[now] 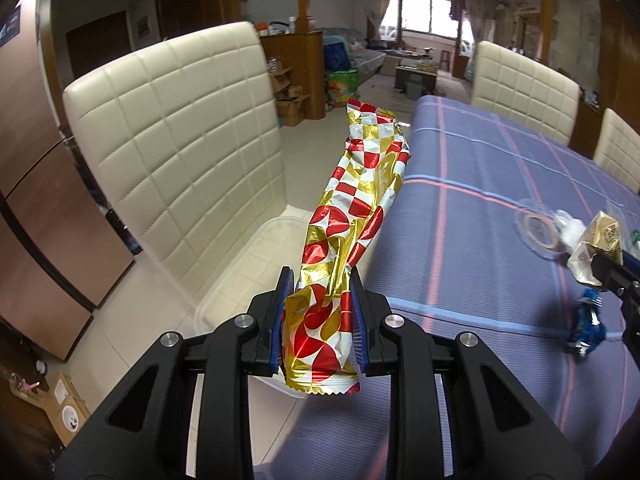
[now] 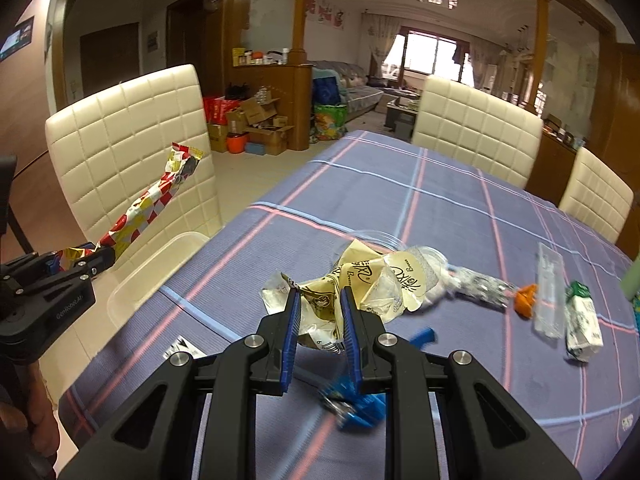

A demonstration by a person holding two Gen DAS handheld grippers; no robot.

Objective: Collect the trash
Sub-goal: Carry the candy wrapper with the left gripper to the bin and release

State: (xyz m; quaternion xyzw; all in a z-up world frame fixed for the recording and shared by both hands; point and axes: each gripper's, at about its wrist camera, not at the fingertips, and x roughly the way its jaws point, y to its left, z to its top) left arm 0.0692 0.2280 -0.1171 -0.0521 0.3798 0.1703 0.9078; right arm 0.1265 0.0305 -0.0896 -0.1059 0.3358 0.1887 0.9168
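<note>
My left gripper (image 1: pixel 321 280) is shut on the lower end of a long red, gold and white checked wrapper (image 1: pixel 352 208). The wrapper sticks up over a clear plastic bin (image 1: pixel 256 240) that sits on a cream chair seat beside the table. My right gripper (image 2: pixel 321 296) is shut on a crumpled cream bag (image 2: pixel 360 276), held above the blue plaid tablecloth (image 2: pixel 440 208). The right wrist view also shows the left gripper (image 2: pixel 100 254) with the checked wrapper (image 2: pixel 160 196) near the bin (image 2: pixel 132 292).
On the cloth lie a blue foil wrapper (image 2: pixel 356 404), an orange scrap (image 2: pixel 526 300), a clear plastic sleeve (image 2: pixel 550 296), a green and white packet (image 2: pixel 582 320) and a white slip (image 2: pixel 182 348). Cream chairs (image 2: pixel 476 132) stand round the table.
</note>
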